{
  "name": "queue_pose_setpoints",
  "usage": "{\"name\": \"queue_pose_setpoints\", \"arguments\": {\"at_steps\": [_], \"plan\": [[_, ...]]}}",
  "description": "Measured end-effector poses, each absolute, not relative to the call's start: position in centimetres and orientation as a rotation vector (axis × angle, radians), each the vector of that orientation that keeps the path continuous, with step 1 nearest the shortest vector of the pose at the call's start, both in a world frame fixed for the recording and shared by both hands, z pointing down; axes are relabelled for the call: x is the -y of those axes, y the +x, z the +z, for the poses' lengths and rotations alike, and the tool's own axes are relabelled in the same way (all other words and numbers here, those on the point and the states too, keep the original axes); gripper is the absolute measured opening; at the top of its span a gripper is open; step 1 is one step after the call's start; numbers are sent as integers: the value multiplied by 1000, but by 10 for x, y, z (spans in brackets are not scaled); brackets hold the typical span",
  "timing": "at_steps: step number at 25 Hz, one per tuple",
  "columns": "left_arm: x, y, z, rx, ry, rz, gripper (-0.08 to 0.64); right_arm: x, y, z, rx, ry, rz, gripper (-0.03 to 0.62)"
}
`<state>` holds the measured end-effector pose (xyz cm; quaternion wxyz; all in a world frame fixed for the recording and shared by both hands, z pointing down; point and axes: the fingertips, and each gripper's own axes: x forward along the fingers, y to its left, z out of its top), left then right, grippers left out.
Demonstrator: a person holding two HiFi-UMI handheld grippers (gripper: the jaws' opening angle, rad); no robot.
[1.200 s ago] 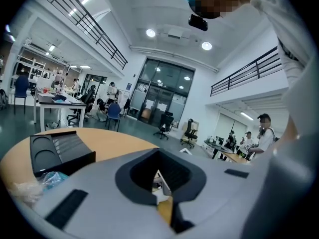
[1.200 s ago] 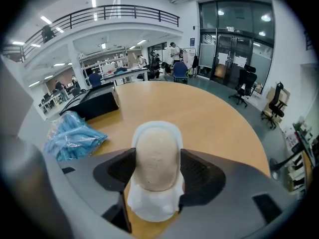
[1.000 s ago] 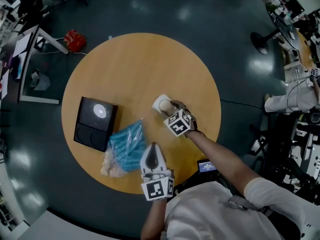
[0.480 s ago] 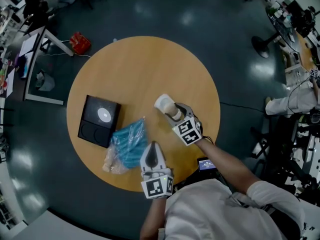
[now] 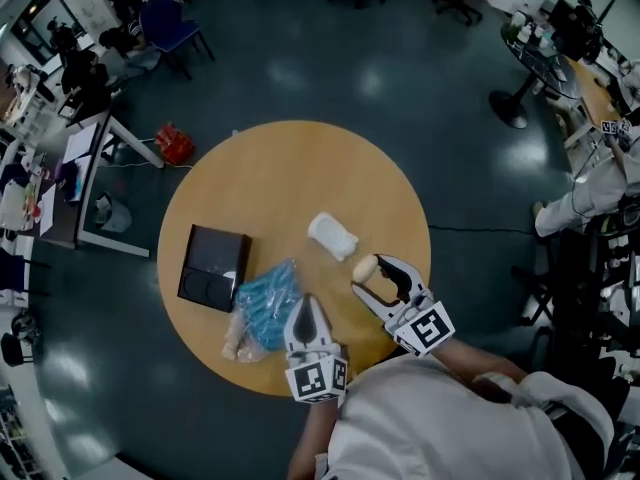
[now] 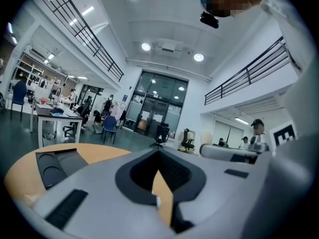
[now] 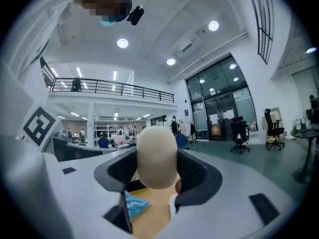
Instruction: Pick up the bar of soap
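The bar of soap is a rounded cream lump, clamped upright between the jaws of my right gripper. In the head view the soap sits at the tip of the right gripper, lifted over the table's near right part. It is apart from the white dish lying on the wood. My left gripper hovers near the table's front edge beside the blue bag. Its jaws are together with nothing in them, and the left gripper shows only a sliver of table between them.
The round wooden table carries a black tray at the left. A pale bag lies under the blue one. A red object and desks stand on the dark floor beyond the table's far left.
My right gripper has drawn back from the white dish toward the person, carrying the soap. The left gripper has stayed put. The head view now takes in more of the room.
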<state>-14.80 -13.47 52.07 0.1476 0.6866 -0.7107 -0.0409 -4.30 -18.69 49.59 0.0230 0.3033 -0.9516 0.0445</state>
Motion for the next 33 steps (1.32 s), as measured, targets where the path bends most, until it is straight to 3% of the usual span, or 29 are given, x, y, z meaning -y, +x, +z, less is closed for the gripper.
{"name": "queue_pose_setpoints", "arguments": {"at_steps": [33], "plan": [[112, -117, 514, 1994, 2058, -82, 5, 153, -32, 503, 2915, 951, 156, 259]]}}
